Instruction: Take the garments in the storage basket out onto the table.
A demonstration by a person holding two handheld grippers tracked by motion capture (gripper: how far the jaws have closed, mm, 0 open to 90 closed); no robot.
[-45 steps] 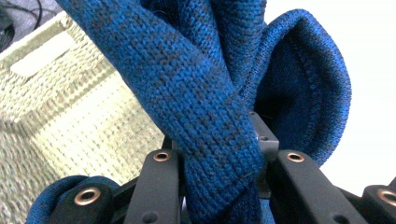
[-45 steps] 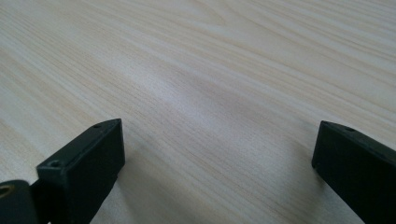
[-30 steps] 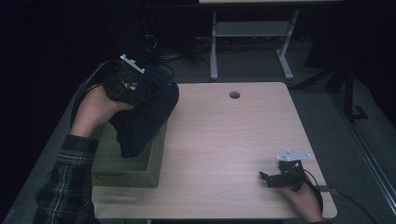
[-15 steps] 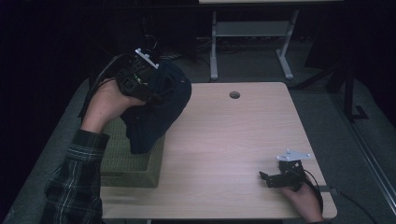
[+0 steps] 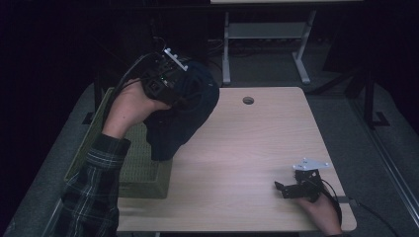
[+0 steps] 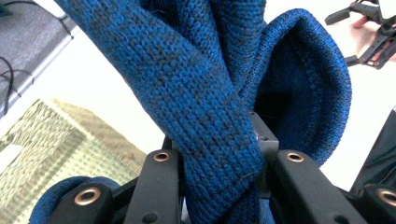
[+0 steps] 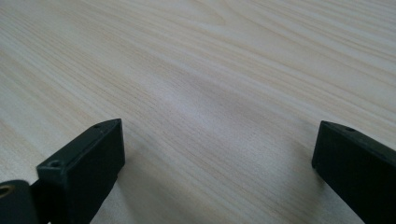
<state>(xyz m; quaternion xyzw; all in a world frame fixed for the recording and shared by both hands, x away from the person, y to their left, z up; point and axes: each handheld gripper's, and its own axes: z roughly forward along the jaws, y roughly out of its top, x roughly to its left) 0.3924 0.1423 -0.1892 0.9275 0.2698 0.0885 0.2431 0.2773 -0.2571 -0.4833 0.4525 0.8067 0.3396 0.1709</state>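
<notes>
Left jaws: the left gripper point(image 5: 170, 79) is clenched on a fold of a blue knitted garment point(image 6: 205, 107); in the left gripper view the knit is bunched tight between the two black jaws and rises above them.
Garment look: deep blue wool with darker flecks, a coarse ribbed knit; one thick band crosses the jaws, and a rounded, hood-like fold with a hemmed edge stands to its right.
Garment place: in the high view the blue knitted garment point(image 5: 180, 118) hangs off the raised left gripper, above the far left part of the tabletop point(image 5: 257, 148); its lower end dangles over the right rim of a green basket point(image 5: 143, 173).
Left hand: the left hand point(image 5: 128, 106) grips the tool from the left, with a plaid sleeve point(image 5: 94, 197) running down to the near edge.
Right jaws: the right gripper point(image 5: 296, 187) lies at the near right corner with its jaws released and wide apart; in the right gripper view bare wood grain shows between them.
Open room: the middle and right of the tabletop are bare light wood; a small round hole point(image 5: 248, 100) sits near the far edge.
Edges: the right gripper is close to the near and right edges; the basket sits on the left side of the tabletop.
Basket: woven, olive green and rectangular; whether anything else lies inside I cannot tell.
</notes>
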